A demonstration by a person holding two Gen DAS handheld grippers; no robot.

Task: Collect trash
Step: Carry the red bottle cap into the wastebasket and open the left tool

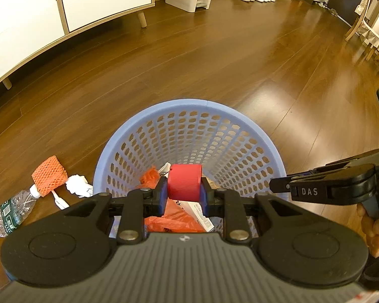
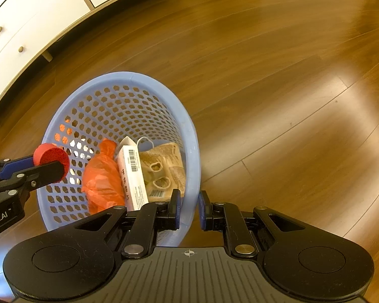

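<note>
The left gripper (image 1: 184, 197) is clamped on a ribbed red plastic bottle cap (image 1: 185, 185), its blue-padded fingers (image 1: 162, 197) pressed against both sides, and it holds that cap right over the mouth of the round, perforated light-blue plastic basket (image 1: 189, 108). From the right wrist view the same cap (image 2: 53, 157) hangs above the basket's near-left rim, pinched at the tip of the gripper.

Down inside the basket (image 2: 128, 78) sits a crumpled orange plastic bag (image 2: 102, 179), a long white cardboard box with a barcode (image 2: 134, 176) leaning beside it, and a tan woven pouch (image 2: 164, 169) against the right wall.

The right gripper (image 2: 189, 209) stands at the basket's near-right edge, its jaws a narrow gap apart with the blue rim between them; whether the pads actually press on the rim I cannot tell. A hand (image 1: 372, 229) grips its handle at the right edge of the left view.

Out on the brown wooden floor (image 1: 214, 63), left of the basket, lies an orange foam mesh sleeve (image 1: 49, 174), a crumpled white tissue (image 1: 78, 185) just beside it, and a clear crushed plastic bottle with a green label (image 1: 10, 212) on its side.
</note>
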